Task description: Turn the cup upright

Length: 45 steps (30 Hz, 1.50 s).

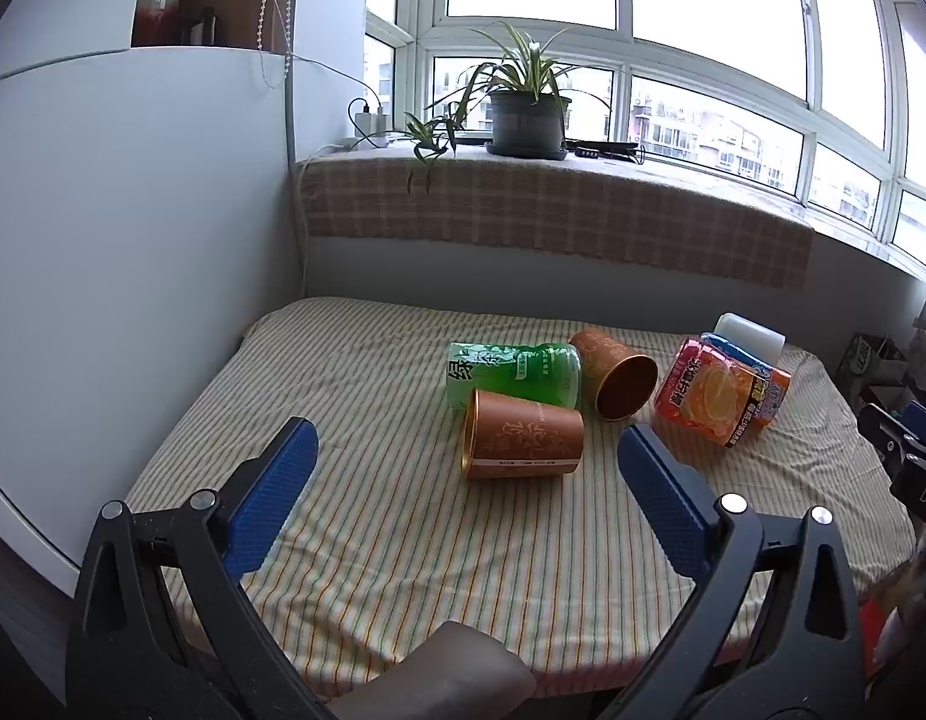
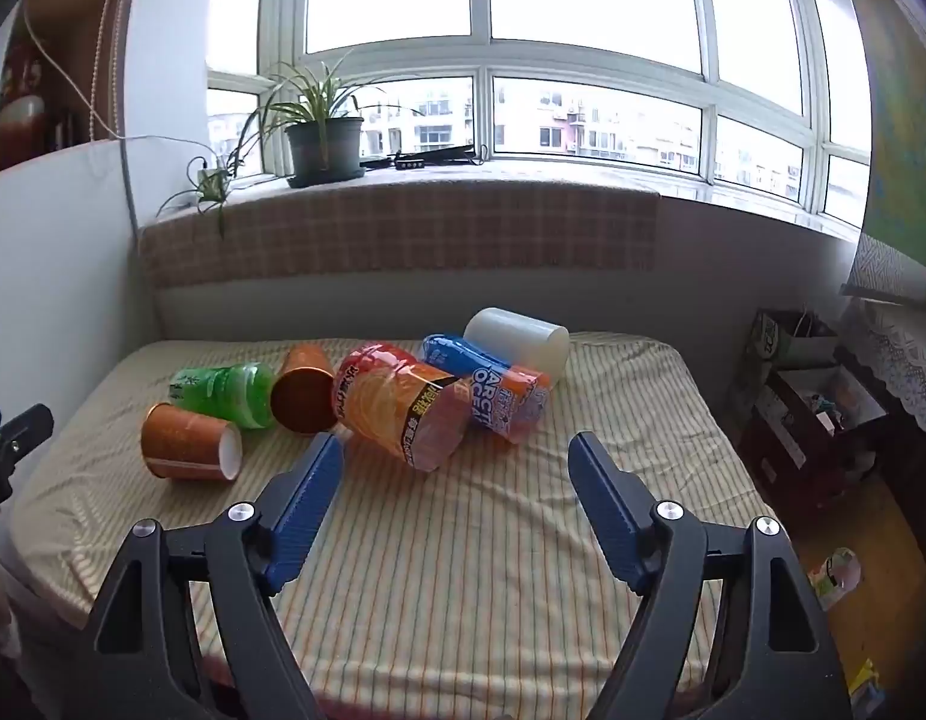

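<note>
Cups are lying tipped over on the striped bed [image 1: 402, 540]: the near brown cup [image 1: 523, 441] is resting just in front of the green bottle [image 1: 514, 375], the second brown cup [image 1: 616, 373] beside it. Only the right wrist view is showing the white cylinder [image 2: 517, 339] whole; the left is cutting it off behind the orange bottle [image 1: 712, 393]. Both the left gripper [image 1: 466, 468] and the right gripper [image 2: 456, 474] are hovering with jaws released, holding nothing.

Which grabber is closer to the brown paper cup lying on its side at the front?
Left. The brown paper cup lies just ahead of the open left gripper, between its fingertips' line. The open right gripper sits farther off, the cup to its left.
</note>
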### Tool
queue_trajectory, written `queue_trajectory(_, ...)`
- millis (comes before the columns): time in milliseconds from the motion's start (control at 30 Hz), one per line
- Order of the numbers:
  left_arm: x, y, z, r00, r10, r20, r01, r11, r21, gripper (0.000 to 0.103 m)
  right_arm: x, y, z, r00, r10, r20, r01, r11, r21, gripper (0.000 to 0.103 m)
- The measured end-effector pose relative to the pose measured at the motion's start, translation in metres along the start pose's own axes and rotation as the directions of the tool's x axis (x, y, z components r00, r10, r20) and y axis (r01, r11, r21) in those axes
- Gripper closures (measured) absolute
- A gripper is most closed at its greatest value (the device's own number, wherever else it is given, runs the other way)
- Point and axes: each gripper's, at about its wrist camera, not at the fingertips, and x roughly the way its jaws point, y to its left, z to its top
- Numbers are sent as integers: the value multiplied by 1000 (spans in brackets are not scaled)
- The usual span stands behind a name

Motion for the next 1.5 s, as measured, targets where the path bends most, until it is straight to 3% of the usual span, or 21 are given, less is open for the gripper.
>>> queue_trajectory(1500, 0, 0, 0, 1000, 5, 1, -5, 1000, 3, 1, -2, 8, 6, 1000, 12, 19, -12, 1000, 5, 24)
